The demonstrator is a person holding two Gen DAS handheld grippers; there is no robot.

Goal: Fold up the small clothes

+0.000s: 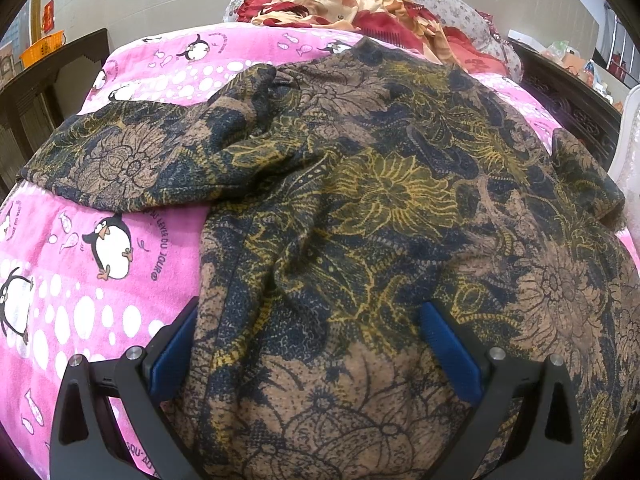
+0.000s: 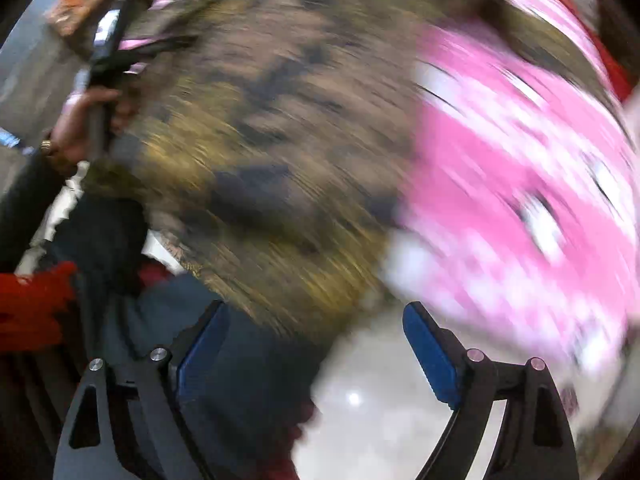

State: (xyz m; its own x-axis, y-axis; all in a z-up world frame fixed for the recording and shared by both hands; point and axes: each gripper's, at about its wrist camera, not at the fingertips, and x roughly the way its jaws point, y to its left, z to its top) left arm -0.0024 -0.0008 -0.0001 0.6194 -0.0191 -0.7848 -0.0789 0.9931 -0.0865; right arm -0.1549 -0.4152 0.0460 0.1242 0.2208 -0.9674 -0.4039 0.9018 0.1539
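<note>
A pink penguin-print blanket (image 1: 80, 248) covers the bed and serves as the landmark for everything else; its far end disappears under a heap of red and cream bedding (image 1: 352, 4), and its near edge is cut off by the frame. Spread across the middle and right of that blanket lies the garment (image 1: 360, 200), a brown, navy and yellow floral piece, rumpled into ridges, with one sleeve reaching out to the left over the pink cloth; its lower hem runs out of view beneath the camera. The left gripper (image 1: 312, 344) hovers over the near part of the garment with its blue pads wide apart, cloth lying between and under them, though whether the pads touch the fabric cannot be made out. In the right wrist view everything is smeared by motion: the garment (image 2: 260, 140) reads only as a brown and yellow mass beside the streaked pink blanket (image 2: 520, 180). The right gripper (image 2: 316, 340) also stands wide open and holds nothing, with pale floor showing between its pads. At the blanket's far left side, a hand (image 2: 80, 128) grips a dark handle, partly hidden.
</note>
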